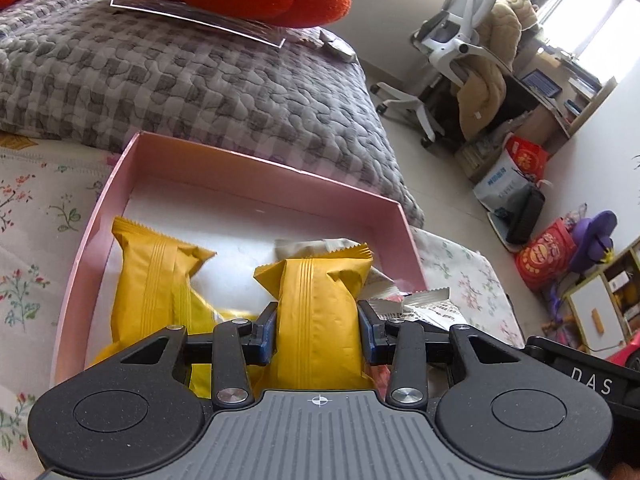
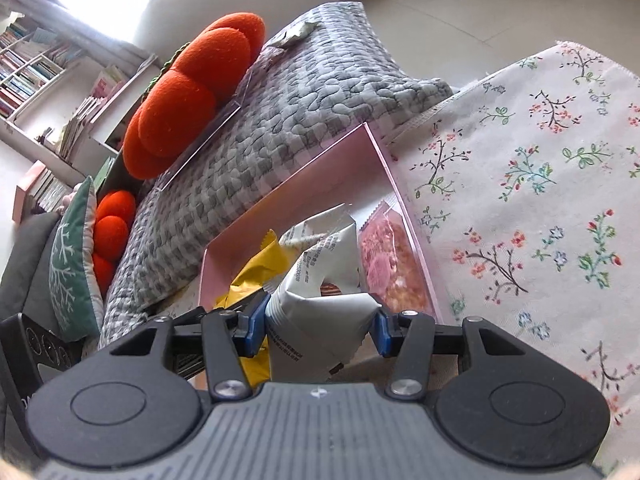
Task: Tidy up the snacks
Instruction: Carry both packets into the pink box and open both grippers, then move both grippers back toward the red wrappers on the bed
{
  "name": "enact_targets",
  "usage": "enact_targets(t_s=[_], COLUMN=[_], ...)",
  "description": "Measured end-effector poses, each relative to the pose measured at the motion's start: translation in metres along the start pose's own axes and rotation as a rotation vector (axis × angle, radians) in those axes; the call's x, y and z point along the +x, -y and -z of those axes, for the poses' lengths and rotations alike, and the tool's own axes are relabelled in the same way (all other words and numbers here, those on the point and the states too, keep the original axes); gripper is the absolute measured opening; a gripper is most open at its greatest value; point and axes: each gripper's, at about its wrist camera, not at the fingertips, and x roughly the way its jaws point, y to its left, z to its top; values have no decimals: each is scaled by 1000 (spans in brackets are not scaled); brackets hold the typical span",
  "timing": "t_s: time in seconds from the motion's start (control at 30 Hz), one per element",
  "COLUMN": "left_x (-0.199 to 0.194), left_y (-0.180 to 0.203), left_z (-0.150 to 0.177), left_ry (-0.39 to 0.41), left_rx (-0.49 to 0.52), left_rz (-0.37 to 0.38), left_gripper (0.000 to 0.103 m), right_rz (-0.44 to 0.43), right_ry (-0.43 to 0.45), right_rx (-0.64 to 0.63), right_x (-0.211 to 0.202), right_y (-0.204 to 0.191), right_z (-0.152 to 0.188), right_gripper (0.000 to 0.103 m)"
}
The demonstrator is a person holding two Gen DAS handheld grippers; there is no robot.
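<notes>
Left gripper (image 1: 318, 326) clamps a yellow snack packet (image 1: 316, 320) upright over the pink box (image 1: 256, 176), likely to set it beside a second yellow packet (image 1: 156, 280) inside; right gripper (image 2: 320, 326) pinches a white wrapped snack (image 2: 316, 304) at the box's near edge

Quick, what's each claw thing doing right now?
Left gripper: shut on a yellow snack packet.
Right gripper: shut on a white snack packet.

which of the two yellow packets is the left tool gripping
The right-hand yellow packet, pinched between the left tool fingers; the other yellow packet lies free in the pink box.
</notes>
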Motion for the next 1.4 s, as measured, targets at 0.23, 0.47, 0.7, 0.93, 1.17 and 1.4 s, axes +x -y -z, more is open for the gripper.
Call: enact_targets(t_s=[0.23, 0.47, 0.7, 0.93, 1.17, 1.4], left_x=[12, -10, -54, -90, -111, -126], left_y=[2, 2, -3, -16, -18, -14], left_z=[-2, -12, -10, 10, 39, 72], left_ry=[27, 84, 135, 118, 62, 20], left_rx=[8, 12, 16, 24, 73, 134], left_rz=[13, -20, -66, -155, -224, -242], left_gripper=[38, 49, 56, 57, 57, 57], right_rz=[5, 47, 42, 51, 119, 150], right_ry=[38, 43, 85, 112, 58, 19], right_rx=[-3, -8, -52, -107, -280, -352], right_x=[8, 1, -27, -58, -72, -78], right_y=[2, 2, -9, -17, -35, -42], right_z=[-6, -10, -14, -11, 20, 42], right_gripper=[51, 57, 57, 51, 51, 53])
